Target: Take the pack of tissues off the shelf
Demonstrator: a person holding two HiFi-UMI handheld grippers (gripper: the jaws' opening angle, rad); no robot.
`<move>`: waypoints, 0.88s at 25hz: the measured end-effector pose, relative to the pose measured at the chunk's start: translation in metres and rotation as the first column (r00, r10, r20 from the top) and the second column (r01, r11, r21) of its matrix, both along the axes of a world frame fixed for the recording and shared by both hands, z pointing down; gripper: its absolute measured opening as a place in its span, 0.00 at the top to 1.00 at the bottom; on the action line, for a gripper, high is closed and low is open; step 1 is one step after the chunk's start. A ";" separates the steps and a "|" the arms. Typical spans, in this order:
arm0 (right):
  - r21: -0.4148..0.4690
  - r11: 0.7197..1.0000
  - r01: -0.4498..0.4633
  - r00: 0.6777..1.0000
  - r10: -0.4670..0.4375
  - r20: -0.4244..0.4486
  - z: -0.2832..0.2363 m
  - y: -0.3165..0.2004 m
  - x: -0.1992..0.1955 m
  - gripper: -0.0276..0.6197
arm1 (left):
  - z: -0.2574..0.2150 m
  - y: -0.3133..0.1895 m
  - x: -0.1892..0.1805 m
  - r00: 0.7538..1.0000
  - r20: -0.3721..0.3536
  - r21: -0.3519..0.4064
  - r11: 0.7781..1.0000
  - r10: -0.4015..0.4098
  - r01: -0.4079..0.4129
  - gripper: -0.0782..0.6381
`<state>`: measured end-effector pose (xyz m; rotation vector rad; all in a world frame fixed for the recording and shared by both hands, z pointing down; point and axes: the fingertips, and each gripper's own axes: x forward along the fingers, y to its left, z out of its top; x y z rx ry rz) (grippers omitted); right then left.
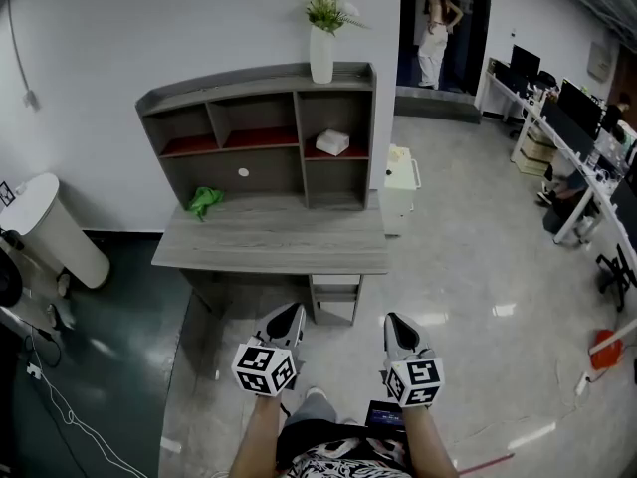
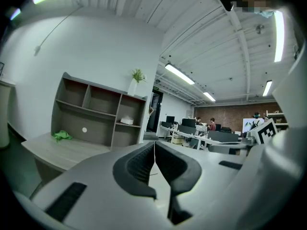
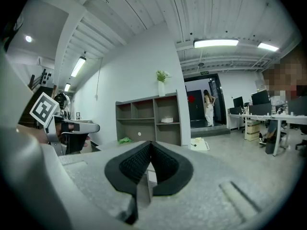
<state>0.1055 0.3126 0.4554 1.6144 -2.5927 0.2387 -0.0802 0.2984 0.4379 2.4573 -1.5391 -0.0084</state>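
A white pack of tissues (image 1: 332,142) lies on the middle shelf of the right-hand compartment of a grey shelf unit (image 1: 261,132) that stands on a grey desk (image 1: 274,237). The same pack (image 2: 126,121) appears small and far off in the left gripper view, and the pack (image 3: 167,120) also in the right gripper view. My left gripper (image 1: 290,317) and right gripper (image 1: 396,323) hang side by side in front of the desk, well short of the shelf. Both are shut, jaws together, with nothing between them.
A white vase with a plant (image 1: 321,40) stands on top of the shelf unit. A green cloth (image 1: 204,201) lies on the desk at the left. A white cabinet (image 1: 399,185) stands right of the desk, a white cylinder (image 1: 52,229) at far left. A person (image 1: 436,30) stands in the far doorway.
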 end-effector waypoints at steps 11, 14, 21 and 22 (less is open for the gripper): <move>-0.044 0.999 0.000 1.000 -0.001 -0.006 0.017 -0.046 0.003 0.95 | 0.023 -0.044 -0.006 0.999 -0.010 -0.058 0.997 -0.044 0.044 0.88; -0.059 0.998 -0.001 1.000 0.001 -0.007 0.023 -0.078 0.001 0.95 | 0.024 -0.077 -0.005 0.999 -0.021 -0.058 0.998 -0.038 0.037 0.88; -0.080 0.996 -0.045 0.999 0.044 -0.009 0.032 -0.185 0.004 0.95 | 0.028 -0.189 0.001 1.000 -0.018 -0.067 0.998 0.005 -0.006 0.88; -0.084 0.995 -0.052 0.999 0.051 -0.008 0.031 -0.203 0.002 0.95 | 0.026 -0.207 -0.001 1.000 -0.016 -0.066 0.998 0.010 -0.011 0.88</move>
